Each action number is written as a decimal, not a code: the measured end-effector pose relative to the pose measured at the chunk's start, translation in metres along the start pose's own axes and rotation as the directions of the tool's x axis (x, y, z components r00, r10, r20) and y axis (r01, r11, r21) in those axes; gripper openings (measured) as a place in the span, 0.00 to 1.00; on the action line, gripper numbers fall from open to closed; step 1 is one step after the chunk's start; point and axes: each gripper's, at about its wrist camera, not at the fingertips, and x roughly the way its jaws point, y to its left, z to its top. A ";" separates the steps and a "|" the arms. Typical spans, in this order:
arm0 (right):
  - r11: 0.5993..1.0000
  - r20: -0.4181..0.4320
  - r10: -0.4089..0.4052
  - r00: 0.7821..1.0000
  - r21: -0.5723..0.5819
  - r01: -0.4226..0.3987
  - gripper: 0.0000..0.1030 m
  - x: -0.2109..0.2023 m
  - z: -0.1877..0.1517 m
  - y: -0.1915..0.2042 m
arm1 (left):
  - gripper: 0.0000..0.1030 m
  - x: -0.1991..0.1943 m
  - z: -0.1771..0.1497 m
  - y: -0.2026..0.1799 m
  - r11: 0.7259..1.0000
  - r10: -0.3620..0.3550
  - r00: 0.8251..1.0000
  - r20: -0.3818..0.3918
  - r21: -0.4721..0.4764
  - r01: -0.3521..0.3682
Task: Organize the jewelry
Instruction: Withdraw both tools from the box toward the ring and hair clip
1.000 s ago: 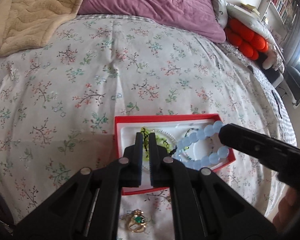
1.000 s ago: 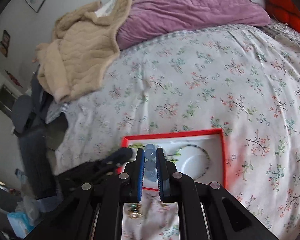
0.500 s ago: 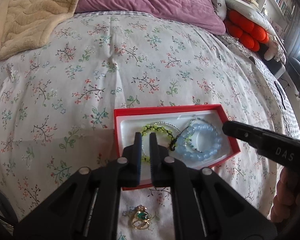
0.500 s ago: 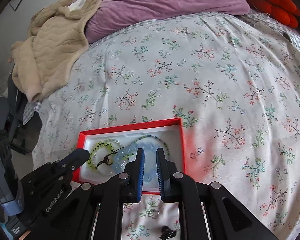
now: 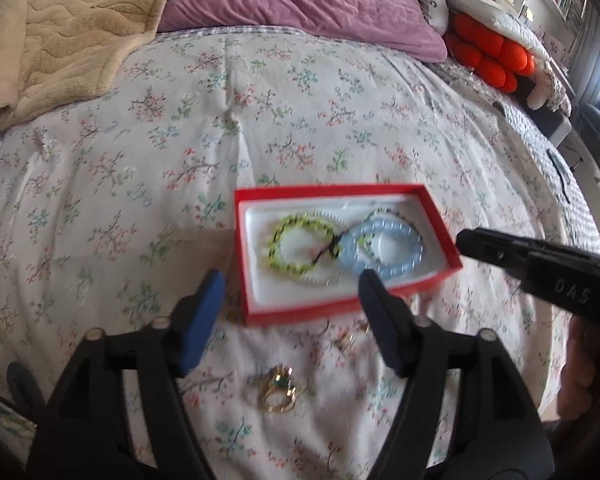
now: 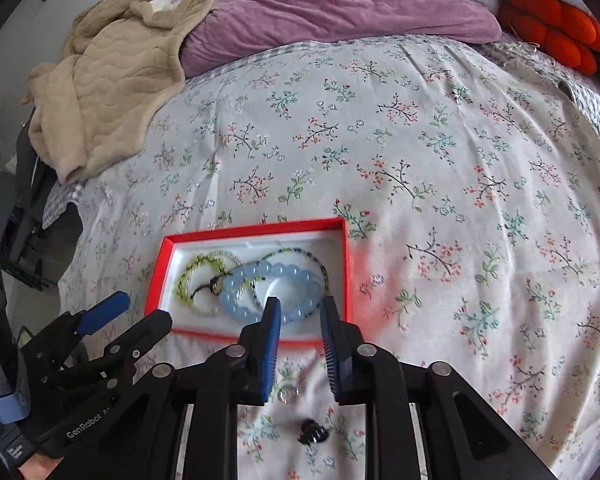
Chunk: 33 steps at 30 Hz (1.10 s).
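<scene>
The left claw point(image 5: 288, 280) is released, its pads spread wide and nothing between them. Ahead of it and slightly to its right sits the red box point(image 5: 256, 314), resting on the floral bedspread point(image 5: 180, 120); its near edge falls between the two pads. Below the claw, close under its frame, a gold ring point(image 5: 279, 394) with a green stone lies loose on the cloth, with small gold pieces point(image 5: 350, 338), too blurred to identify, between it and the box. The ring is small and the bedding soft, so a descending claw could likely press it into a fold instead of gripping it, or nudge the light box askew.

Inside the box, the yellow-green bracelet point(image 5: 296, 246) and the pale blue bead bracelet point(image 5: 384, 246) overlap and a dark cord crosses both; hooking one could drag the other out.

The right claw point(image 6: 298, 314) is also released and empty, its tips over the box's near right corner, just beside the blue beads. Beneath it a clear ring-like piece point(image 6: 286, 394) and a small black item point(image 6: 314, 432) lie on the bed. The two claws are near each other, so reaching for the same loose pieces risks a collision.
</scene>
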 end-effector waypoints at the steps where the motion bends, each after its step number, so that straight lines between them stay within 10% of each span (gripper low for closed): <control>1: 1.000 0.002 -0.003 1.000 -0.005 0.003 0.28 -0.003 -0.002 0.000 | 0.76 -0.002 -0.003 0.000 1.000 0.010 1.000 -0.002 0.003 -0.010; 4: 1.000 0.018 -0.009 1.000 -0.012 0.009 0.67 -0.011 -0.010 0.000 | 0.81 -0.009 -0.013 0.000 1.000 0.030 1.000 -0.007 0.009 -0.030; 24: 0.986 0.023 -0.136 0.990 -0.095 0.138 1.00 -0.020 -0.065 -0.002 | 0.99 -0.014 -0.067 0.020 0.992 0.115 0.990 -0.086 -0.033 -0.118; 33: 0.970 -0.042 -0.171 0.984 -0.184 0.161 1.00 0.002 -0.093 -0.003 | 0.99 -0.007 -0.082 0.044 0.994 0.069 0.988 -0.135 -0.072 -0.079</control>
